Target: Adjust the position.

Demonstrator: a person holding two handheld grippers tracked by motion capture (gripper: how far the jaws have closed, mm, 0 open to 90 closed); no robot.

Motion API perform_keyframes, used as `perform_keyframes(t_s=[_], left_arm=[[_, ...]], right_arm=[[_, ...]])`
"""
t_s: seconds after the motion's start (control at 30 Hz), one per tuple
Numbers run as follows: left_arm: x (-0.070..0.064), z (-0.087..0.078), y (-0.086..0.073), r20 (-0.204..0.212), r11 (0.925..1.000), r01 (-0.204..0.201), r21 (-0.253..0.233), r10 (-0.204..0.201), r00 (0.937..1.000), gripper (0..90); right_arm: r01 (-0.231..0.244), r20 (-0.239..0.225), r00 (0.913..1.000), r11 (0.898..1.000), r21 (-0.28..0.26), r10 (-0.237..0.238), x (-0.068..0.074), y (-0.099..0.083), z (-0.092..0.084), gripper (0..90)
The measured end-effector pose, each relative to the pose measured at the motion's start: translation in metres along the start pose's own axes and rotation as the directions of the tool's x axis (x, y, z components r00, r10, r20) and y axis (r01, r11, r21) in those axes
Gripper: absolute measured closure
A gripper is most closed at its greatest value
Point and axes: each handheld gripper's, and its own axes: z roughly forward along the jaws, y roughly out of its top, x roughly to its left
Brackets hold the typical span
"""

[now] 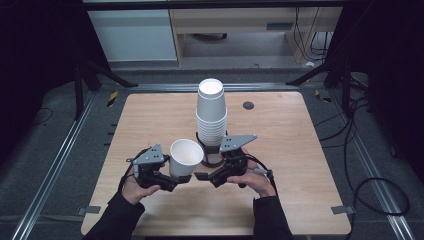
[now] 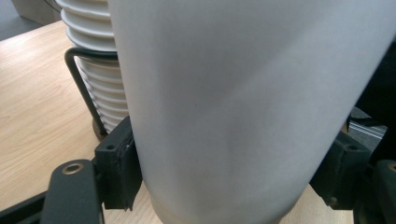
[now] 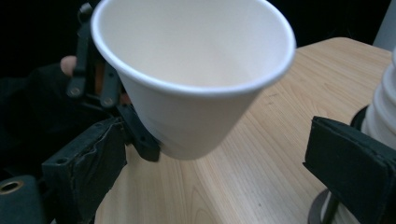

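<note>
A single white paper cup (image 1: 185, 157) is held upright and slightly tilted above the wooden table (image 1: 285, 150), with my left gripper (image 1: 173, 178) shut on its lower wall. In the left gripper view both black jaws press the cup (image 2: 224, 93) from either side of my left gripper (image 2: 229, 175). Just behind it, a tall stack of white cups (image 1: 211, 112) stands upside down in a black wire holder (image 1: 210, 159). My right gripper (image 1: 207, 171) is open beside the holder, right of the held cup (image 3: 187, 93). Nothing lies between the jaws of the right gripper (image 3: 215, 182).
A small dark round grommet (image 1: 248, 105) sits in the table top at the back right. Black cables (image 1: 370, 185) trail on the floor to the right. Metal frame legs (image 1: 320, 70) and light furniture (image 1: 225, 25) stand behind the table.
</note>
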Motion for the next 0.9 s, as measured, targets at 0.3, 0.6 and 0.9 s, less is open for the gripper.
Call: perform_keyframes(t_s=[0.3, 0.6, 0.9], left_arm=[[-0.004, 0.007, 0.000, 0.023, 1.0000, -0.002, -0.006, 0.002, 0.9997, 23.1], [-0.008, 0.012, 0.000, 0.024, 0.9998, -0.015, 0.009, 0.015, 0.9996, 23.1], [-0.010, 0.014, 0.000, 0.026, 0.9995, -0.026, 0.016, 0.025, 0.9993, 23.1]], right_arm=[[-0.009, -0.031, 0.9995, 1.000, -0.022, 0.008, 0.002, 0.000, 0.009, 5.5], [-0.011, -0.053, 0.9986, 0.999, -0.048, 0.009, 0.004, 0.002, 0.016, 5.7], [-0.015, -0.064, 0.9979, 0.999, -0.052, 0.012, 0.004, 0.002, 0.022, 6.2]])
